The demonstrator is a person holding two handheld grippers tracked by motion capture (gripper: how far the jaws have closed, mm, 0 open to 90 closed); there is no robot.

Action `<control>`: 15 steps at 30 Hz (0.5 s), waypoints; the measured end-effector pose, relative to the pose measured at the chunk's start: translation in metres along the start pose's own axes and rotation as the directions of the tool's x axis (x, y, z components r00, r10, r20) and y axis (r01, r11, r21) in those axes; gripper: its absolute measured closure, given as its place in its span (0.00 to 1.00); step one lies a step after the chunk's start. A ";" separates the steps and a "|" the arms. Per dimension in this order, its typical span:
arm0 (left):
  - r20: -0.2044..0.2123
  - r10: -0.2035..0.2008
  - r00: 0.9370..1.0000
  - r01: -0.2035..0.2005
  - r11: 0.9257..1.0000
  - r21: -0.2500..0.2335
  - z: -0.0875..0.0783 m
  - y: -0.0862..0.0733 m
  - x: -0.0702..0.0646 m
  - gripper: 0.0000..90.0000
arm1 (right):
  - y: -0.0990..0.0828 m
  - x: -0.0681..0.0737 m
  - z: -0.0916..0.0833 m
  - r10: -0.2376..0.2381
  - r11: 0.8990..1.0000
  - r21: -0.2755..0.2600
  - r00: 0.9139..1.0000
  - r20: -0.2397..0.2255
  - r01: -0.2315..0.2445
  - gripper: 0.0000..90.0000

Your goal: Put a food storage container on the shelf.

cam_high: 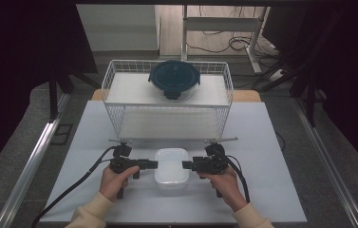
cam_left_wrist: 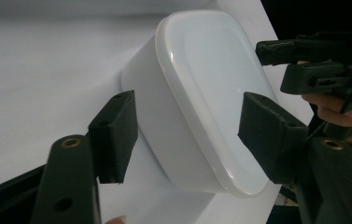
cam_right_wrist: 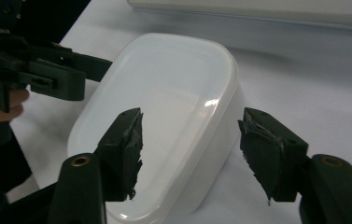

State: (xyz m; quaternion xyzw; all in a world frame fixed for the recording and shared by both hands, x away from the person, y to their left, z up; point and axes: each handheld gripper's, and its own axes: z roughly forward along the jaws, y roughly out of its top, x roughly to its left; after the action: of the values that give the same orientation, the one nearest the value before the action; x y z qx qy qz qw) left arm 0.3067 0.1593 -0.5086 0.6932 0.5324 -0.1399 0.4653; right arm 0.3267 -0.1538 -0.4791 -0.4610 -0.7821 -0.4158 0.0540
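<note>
high view: a white lidded container (cam_high: pixel 171 167) stands on the pale table (cam_high: pixel 262 190) in the lower centre of the frame, just in front of a white wire rack (cam_high: pixel 167 99). a round dark-lidded container (cam_high: pixel 174 79) sits on the rack's top shelf, in the upper centre. the left gripper (cam_high: pixel 154 164) points in from the left at the white container's left side, and the right gripper (cam_high: pixel 186 165) points in from the right at its right side; each tip lies at the container's edge, and contact cannot be confirmed from here. left gripper view: the white container (cam_left_wrist: pixel 201 98) fills the centre, tilted in the frame, its lid facing right. the two black jaws stand apart, one at the lower left over the container wall, one at the lower right over the lid; neither pad presses on it. the right gripper (cam_left_wrist: pixel 276 49) shows at the upper right, held by a hand (cam_left_wrist: pixel 346 116). right gripper view: the white container (cam_right_wrist: pixel 164 121) lies in the centre. the jaws stand apart on either side of its near end, with a gap at each pad. the left gripper (cam_right_wrist: pixel 94 67) enters from the upper left, at the container's far rim.
</note>
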 end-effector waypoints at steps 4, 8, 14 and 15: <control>0.017 0.012 1.000 -0.013 1.000 0.014 0.001 -0.001 0.001 0.50 | -0.002 -0.002 0.004 0.013 1.000 0.011 1.000 -0.019 -0.013 0.51; 0.032 0.011 0.999 -0.012 1.000 0.023 0.003 -0.002 0.002 0.53 | -0.004 -0.005 0.007 0.036 0.999 0.022 0.999 -0.040 -0.036 0.55; 0.063 0.001 0.998 -0.004 0.999 0.038 0.008 -0.005 0.003 0.62 | -0.006 -0.011 0.007 0.092 0.995 0.034 0.992 -0.084 -0.089 0.67; 0.061 -0.003 0.998 0.001 0.999 0.035 0.007 -0.005 0.002 0.64 | -0.006 -0.012 0.006 0.103 0.994 0.035 0.991 -0.085 -0.100 0.68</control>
State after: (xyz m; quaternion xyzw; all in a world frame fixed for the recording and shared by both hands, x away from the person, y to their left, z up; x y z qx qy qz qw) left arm 0.3054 0.1550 -0.5161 0.6960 0.5161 -0.1709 0.4690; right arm 0.3309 -0.1585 -0.4922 -0.4809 -0.7608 -0.4200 0.1160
